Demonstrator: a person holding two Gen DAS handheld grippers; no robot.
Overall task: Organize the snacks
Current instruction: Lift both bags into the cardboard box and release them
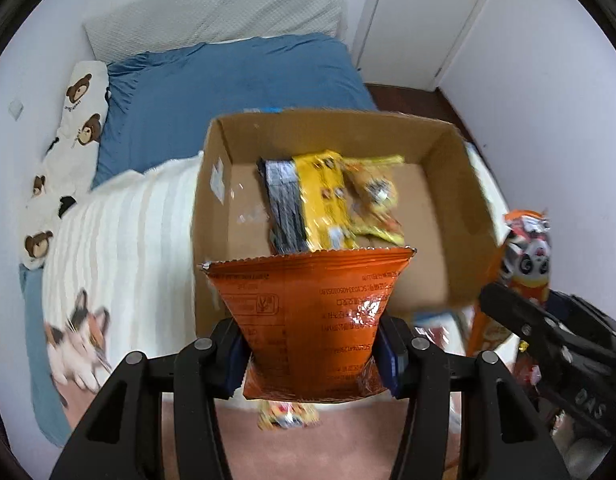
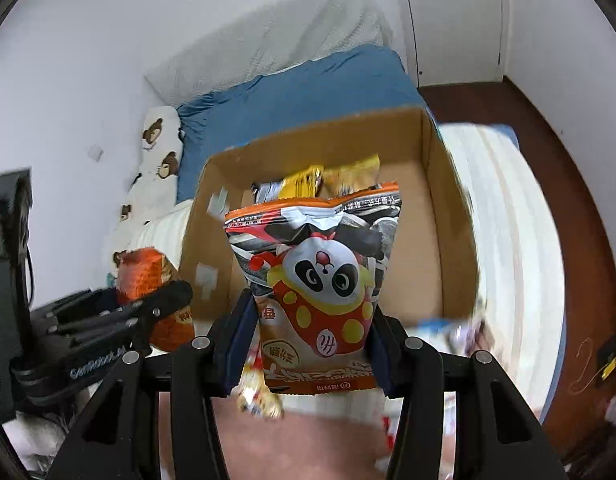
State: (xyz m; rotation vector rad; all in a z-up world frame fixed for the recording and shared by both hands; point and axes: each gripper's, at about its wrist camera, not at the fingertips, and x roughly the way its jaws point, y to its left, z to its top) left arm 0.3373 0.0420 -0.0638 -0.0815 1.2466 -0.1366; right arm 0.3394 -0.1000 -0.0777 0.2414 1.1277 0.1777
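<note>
My left gripper [image 1: 314, 354] is shut on an orange snack bag [image 1: 312, 320], back side toward the camera, held just in front of the open cardboard box [image 1: 212, 200]. My right gripper [image 2: 312, 354] is shut on an orange panda snack bag [image 2: 320, 284], held before the same box [image 2: 452, 216]. Inside the box lie a yellow snack bag [image 1: 340, 200] and a black-and-silver packet [image 1: 282, 200]; the yellow one also shows in the right wrist view [image 2: 304, 184]. Each gripper shows in the other's view: the right one [image 1: 548, 332] with its panda bag [image 1: 528, 252], the left one [image 2: 108, 320] with its orange bag [image 2: 144, 272].
The box stands on a bed with a blue sheet [image 1: 244, 76] and a cream striped blanket [image 1: 120, 240] with a cat print. A bear-print pillow [image 1: 68, 152] lies along the left wall. More loose snacks lie on the pink blanket below the grippers [image 1: 288, 416] and right of the box [image 2: 456, 328]. A door [image 1: 424, 20] and dark floor are at right.
</note>
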